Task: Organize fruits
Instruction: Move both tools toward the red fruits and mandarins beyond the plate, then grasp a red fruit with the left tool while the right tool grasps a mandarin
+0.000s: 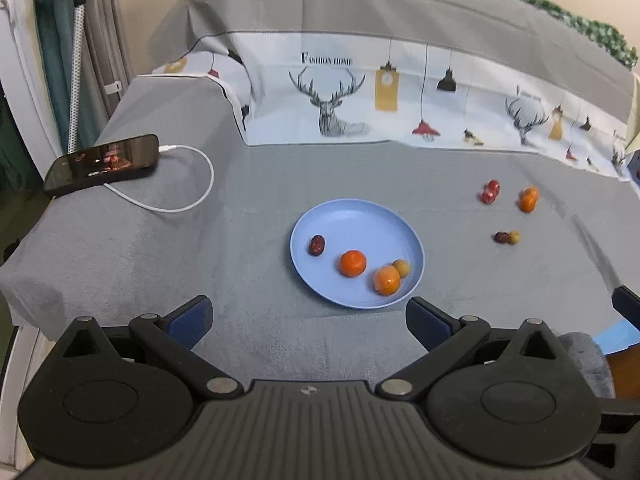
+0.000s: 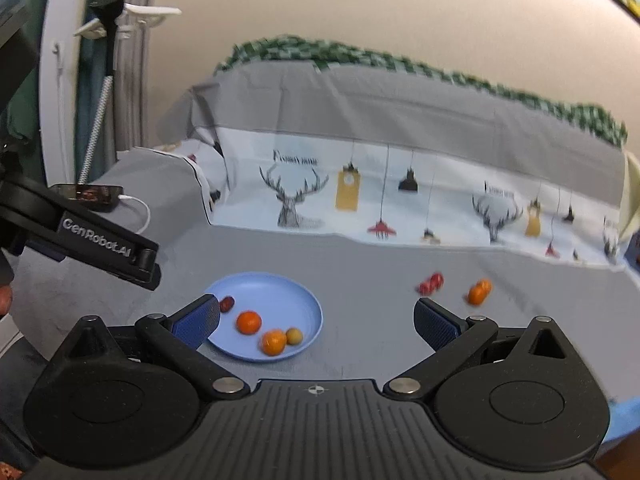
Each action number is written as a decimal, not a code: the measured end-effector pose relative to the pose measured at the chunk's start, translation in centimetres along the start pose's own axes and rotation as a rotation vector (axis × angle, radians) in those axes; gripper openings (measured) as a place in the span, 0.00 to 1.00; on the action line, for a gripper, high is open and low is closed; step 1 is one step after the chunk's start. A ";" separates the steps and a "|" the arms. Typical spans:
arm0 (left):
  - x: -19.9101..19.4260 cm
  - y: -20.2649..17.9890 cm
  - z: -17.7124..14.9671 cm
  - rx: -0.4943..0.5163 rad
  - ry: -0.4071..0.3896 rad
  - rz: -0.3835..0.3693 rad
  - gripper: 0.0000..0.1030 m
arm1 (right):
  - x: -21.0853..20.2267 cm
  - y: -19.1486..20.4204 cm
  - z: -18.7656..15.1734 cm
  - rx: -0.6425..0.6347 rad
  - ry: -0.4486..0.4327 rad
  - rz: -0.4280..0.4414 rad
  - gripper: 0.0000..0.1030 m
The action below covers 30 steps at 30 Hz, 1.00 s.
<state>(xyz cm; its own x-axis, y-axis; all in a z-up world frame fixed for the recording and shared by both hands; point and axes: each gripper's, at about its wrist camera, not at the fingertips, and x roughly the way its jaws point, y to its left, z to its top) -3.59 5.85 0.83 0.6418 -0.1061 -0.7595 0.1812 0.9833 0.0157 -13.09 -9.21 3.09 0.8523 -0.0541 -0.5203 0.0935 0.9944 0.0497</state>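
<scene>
Fruit is split between a blue plate (image 1: 304,224) and the grey cloth of the counter (image 1: 160,260), with open cloth all around the plate, widest toward nine o'clock. Left gripper (image 1: 308,322) hangs at the counter's near edge, jaws spread wide and empty, touching nothing; right gripper (image 2: 316,326) is likewise released, its left finger overlapping the plate rim in view. On the plate lie a dark date (image 1: 317,245), two oranges (image 1: 353,263) and a small yellowish fruit (image 1: 401,268). Toward two o'clock sit loose red fruits (image 1: 490,191), more oranges (image 1: 529,199) and a small pair (image 1: 506,237), blurred. A phone (image 1: 100,164) lies at ten o'clock.
</scene>
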 end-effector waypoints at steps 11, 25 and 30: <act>7.5 -6.1 5.5 0.057 0.093 -0.023 1.00 | 7.2 -8.5 -0.7 0.217 0.132 -0.156 0.99; 27.6 -24.8 14.0 0.261 0.140 -0.223 1.00 | 25.7 -28.1 -1.0 0.383 0.184 -0.396 0.99; 34.9 -28.9 13.9 0.323 0.217 -0.250 1.00 | 33.3 -31.5 -2.7 0.375 0.277 -0.341 0.99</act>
<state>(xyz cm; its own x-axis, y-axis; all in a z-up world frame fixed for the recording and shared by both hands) 23.91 -28.28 -17.13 0.3842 -0.2666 -0.8839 0.5556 0.8314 -0.0092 10.97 -42.11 -18.09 0.5801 -0.2900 -0.7611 0.5584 0.8219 0.1125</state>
